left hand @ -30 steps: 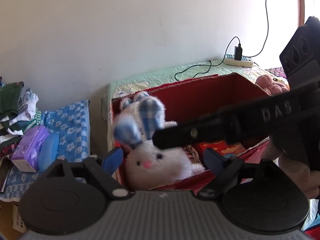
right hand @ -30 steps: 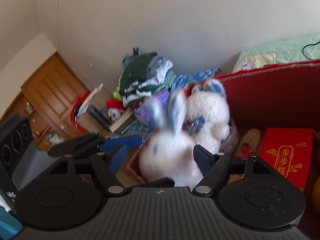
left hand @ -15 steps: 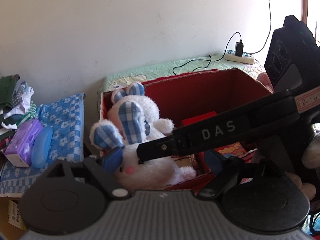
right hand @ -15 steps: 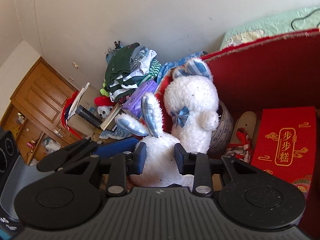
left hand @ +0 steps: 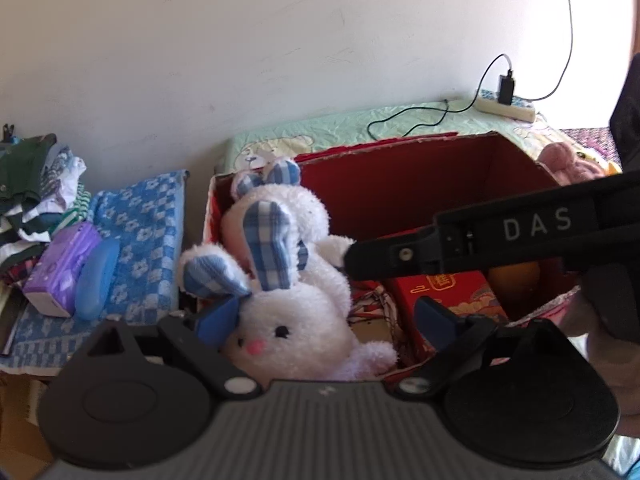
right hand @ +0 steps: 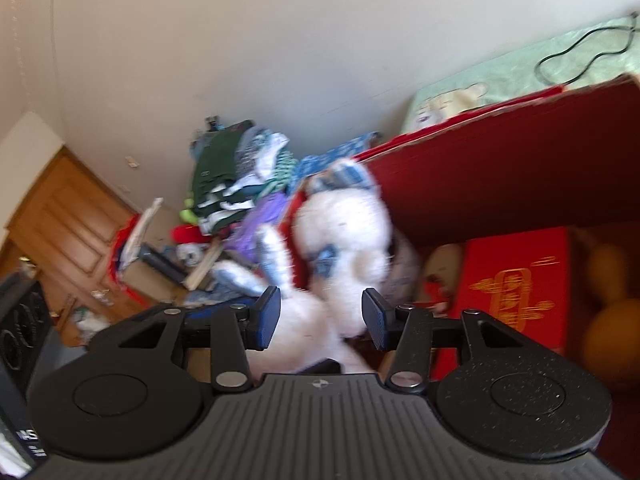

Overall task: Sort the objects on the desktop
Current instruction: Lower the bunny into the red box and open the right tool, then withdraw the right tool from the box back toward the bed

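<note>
Plush rabbit lying at the box's near corner, both grippers spread and gripping nothing.

Left wrist view: the left gripper (left hand: 326,318) is hovering wide open around the white rabbit (left hand: 296,316), which is leaning in the near left corner of the red box (left hand: 400,196) against a second rabbit (left hand: 280,208); the right tool is crossing overhead and could snag an ear. Right wrist view, blurred: the right gripper (right hand: 320,316) is standing apart, empty, rabbit (right hand: 316,320) between its pads; closing now might pinch both toys or tip one over the wall.
</note>
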Available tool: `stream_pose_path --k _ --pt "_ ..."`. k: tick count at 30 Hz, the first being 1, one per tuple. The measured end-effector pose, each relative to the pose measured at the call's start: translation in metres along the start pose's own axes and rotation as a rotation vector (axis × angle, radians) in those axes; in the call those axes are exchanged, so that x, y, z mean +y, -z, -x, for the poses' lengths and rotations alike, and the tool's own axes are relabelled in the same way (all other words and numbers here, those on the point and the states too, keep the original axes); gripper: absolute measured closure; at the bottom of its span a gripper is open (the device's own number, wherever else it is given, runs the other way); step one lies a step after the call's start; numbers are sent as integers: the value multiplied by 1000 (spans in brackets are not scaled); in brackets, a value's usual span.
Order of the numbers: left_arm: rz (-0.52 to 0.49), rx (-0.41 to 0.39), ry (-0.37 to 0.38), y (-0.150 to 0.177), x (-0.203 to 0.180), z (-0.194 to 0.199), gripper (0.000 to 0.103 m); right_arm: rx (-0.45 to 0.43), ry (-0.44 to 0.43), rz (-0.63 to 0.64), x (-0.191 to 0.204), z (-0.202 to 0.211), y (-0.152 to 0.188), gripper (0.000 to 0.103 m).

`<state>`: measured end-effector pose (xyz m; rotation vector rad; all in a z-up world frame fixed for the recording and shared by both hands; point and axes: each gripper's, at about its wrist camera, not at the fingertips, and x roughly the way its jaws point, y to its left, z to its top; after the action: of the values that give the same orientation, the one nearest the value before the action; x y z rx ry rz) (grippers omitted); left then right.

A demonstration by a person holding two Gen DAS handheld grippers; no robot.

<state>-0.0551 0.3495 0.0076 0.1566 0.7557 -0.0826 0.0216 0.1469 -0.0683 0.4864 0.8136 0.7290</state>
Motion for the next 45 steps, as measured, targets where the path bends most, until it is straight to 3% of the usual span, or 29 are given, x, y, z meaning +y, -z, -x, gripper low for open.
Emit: stream_pose_path --k 6,10,23,35,45 --pt "2 48 -78 -6 -5 -7 8 -3 112 46 2 5 6 57" --pt "13 68 -89 -6 -7 -7 8 -15 174 70 3 10 10 57" --pt "23 133 -137 -12 -15 -17 5 -3 284 69 -3 23 17 57" --pt "36 163 -160 -14 -17 -20 5 -22 323 76 -4 26 18 57" --pt "36 188 -144 -20 -18 -11 14 -39 298 56 -3 31 19 52"
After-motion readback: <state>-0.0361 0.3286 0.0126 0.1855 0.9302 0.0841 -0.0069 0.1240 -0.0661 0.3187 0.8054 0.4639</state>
